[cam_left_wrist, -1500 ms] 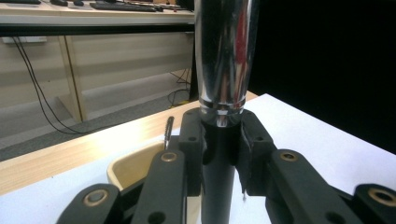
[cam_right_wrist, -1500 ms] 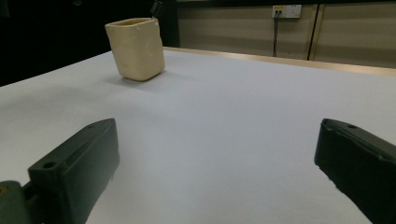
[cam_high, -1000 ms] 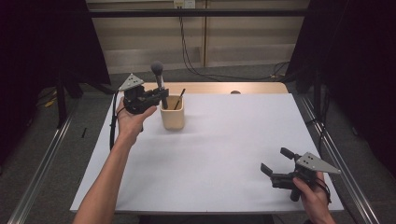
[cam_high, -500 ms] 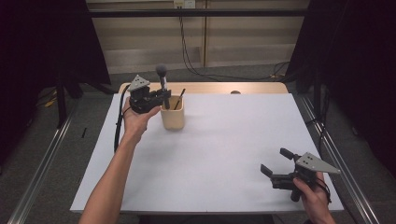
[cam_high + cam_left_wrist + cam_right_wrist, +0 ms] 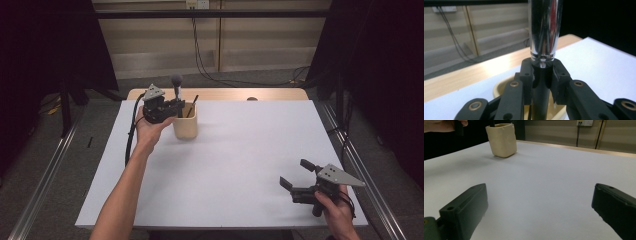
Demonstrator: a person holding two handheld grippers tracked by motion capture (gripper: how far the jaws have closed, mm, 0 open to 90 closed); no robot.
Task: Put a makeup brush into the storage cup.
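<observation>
Left hand-held gripper [image 5: 175,106] pinches a utensil [image 5: 545,35] with a polished metal shaft and a dark rounded head, gripping it just below the ringed collar, directly above the beige cup [image 5: 185,127]. Compared with a second earlier, this gripper has come down and the utensil head stands lower over the cup; the lower shaft now runs into the cup mouth. Judgement: insertion is in progress and the utensil is not yet released. A thin dark stick already leans in the cup, so room inside is limited on that side.

Right hand-held gripper [image 5: 295,177] rests near the front right corner of the worktop [image 5: 240,165] with jaws spread and nothing between them; it has not moved.

The cup stands near the far left part of the worktop, close to the wooden strip at the far edge. The white surface between cup and right gripper is open for travel.
</observation>
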